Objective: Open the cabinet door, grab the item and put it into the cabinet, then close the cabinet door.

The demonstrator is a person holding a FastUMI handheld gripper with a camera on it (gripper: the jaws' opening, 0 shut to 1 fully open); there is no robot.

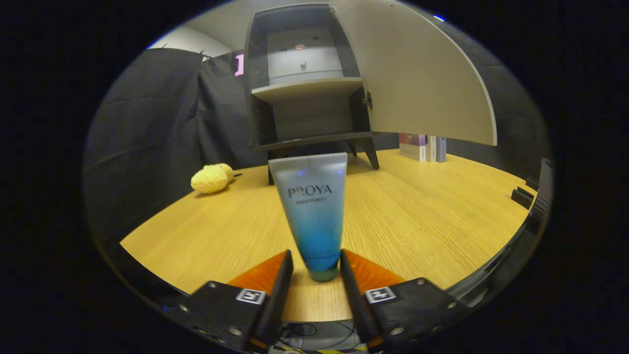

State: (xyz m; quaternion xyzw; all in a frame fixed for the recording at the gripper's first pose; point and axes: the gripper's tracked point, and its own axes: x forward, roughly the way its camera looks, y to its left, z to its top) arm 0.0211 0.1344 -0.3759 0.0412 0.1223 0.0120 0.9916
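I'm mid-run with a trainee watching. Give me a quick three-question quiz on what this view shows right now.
1. True or false: the cabinet door stands open.
2. Where is the blue tube relative to the claw?
A. lying beside the yellow sponge
B. upright, its cap end between the two fingers
C. on the cabinet's lower shelf
3. Fill in: the yellow sponge lies on the wooden ____, apart from the cabinet.

Key: 1 true; 2 B; 3 table. Whether both fingers actually press on the tube cannot be told here.
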